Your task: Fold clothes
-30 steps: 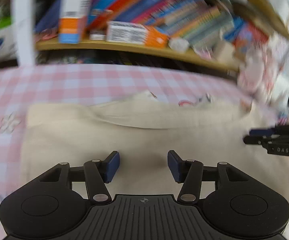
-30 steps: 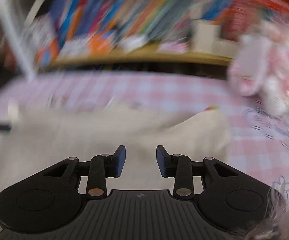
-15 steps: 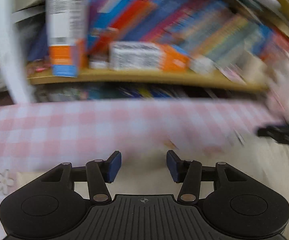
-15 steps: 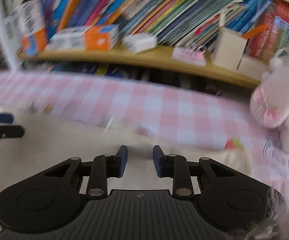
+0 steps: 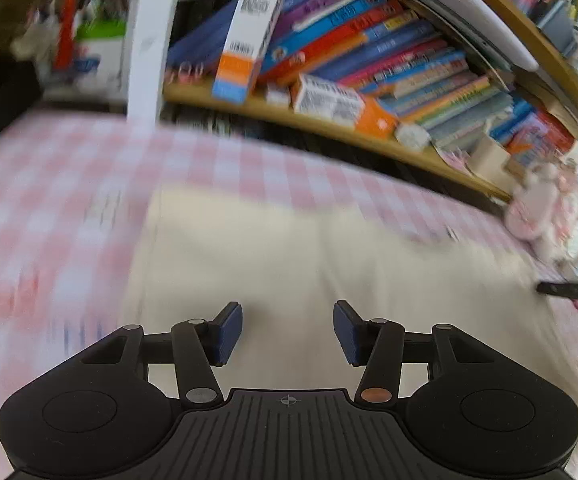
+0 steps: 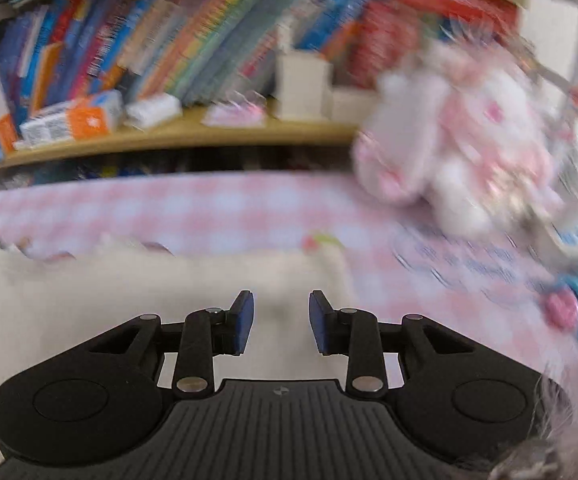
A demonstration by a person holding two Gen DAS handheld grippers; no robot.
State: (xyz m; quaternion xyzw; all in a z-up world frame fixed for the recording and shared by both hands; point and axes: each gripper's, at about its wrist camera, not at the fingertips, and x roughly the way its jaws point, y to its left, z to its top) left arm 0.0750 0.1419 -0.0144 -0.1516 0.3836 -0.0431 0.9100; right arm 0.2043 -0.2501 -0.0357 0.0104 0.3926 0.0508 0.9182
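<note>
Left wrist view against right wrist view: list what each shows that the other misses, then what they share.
Only the left wrist view shows the white upright post, the desk clutter with a red item to its left, and the tip of the right gripper at the frame's right edge.

Only the right wrist view shows the blue and pink items lying at the far right.

Both show the cream garment on the pink checked cloth, the wooden shelf of books, the orange-and-white boxes, the pink plush toy, and open jaws with nothing between them.
</note>
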